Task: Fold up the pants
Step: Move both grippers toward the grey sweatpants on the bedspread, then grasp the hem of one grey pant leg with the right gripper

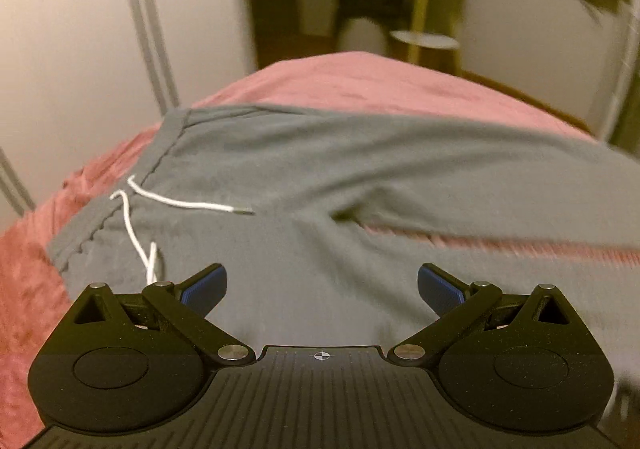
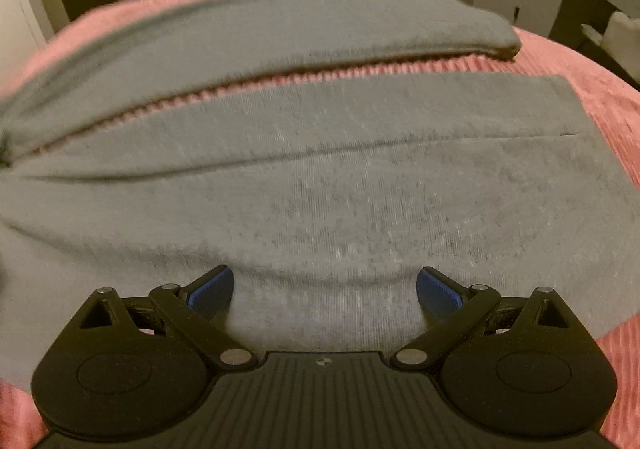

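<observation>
1. Grey pants (image 1: 320,177) lie flat on the pink bed (image 1: 360,77), legs toward 3 o'clock.
2. We hold left tool (image 1: 322,285) and right tool (image 2: 325,285) spread, empty.
3. We should pinch near edges simultaneously, fold leg over leg.

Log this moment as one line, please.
stage: pre-grasp | pants: flat on pink blanket, legs apart | left gripper: open | right gripper: open

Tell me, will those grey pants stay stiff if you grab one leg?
Probably floppy: the grey knit pants lie limp and creased on the pink ribbed bedspread. A lifted leg would likely droop. The white drawstring may dangle.
</observation>
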Demonstrator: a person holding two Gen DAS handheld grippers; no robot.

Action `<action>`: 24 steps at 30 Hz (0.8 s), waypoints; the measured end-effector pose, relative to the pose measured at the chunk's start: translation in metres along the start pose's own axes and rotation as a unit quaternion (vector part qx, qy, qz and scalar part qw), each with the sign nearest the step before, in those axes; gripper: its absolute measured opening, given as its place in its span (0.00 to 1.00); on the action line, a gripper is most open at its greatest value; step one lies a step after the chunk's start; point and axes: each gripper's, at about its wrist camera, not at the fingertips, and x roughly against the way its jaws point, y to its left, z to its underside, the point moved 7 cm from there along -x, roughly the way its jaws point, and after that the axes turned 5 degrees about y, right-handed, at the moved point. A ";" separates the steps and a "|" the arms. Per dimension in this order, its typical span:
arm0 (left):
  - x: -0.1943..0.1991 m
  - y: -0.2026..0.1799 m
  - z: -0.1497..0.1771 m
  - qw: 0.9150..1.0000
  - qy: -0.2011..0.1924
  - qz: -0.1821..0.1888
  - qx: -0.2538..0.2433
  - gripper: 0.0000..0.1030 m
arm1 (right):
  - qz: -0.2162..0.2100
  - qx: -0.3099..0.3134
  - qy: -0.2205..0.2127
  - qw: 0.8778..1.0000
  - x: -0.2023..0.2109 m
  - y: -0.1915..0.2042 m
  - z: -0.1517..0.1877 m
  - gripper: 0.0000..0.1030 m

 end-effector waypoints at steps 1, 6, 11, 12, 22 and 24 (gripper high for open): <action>-0.014 0.006 -0.006 1.000 0.008 -0.014 0.020 1.00 | -0.005 -0.003 0.001 1.000 -0.002 -0.003 0.001 0.96; -0.066 0.046 -0.010 0.993 0.002 -0.088 0.083 1.00 | -0.014 -0.010 0.004 1.000 -0.007 -0.003 0.000 0.96; -0.087 0.079 -0.015 0.983 -0.056 -0.117 0.128 1.00 | -0.058 -0.027 0.011 0.998 0.012 -0.002 -0.063 0.96; -0.090 0.083 -0.016 0.982 -0.065 -0.113 0.140 1.00 | -0.060 -0.044 -0.011 0.997 0.017 -0.003 -0.091 0.96; -0.129 0.087 -0.001 0.976 -0.076 -0.101 0.178 1.00 | -0.006 -0.247 -0.040 0.968 -0.088 -0.017 -0.329 0.83; -0.128 0.084 -0.001 0.975 -0.079 -0.110 0.174 1.00 | 0.019 -0.266 -0.033 0.963 -0.112 -0.015 -0.353 0.83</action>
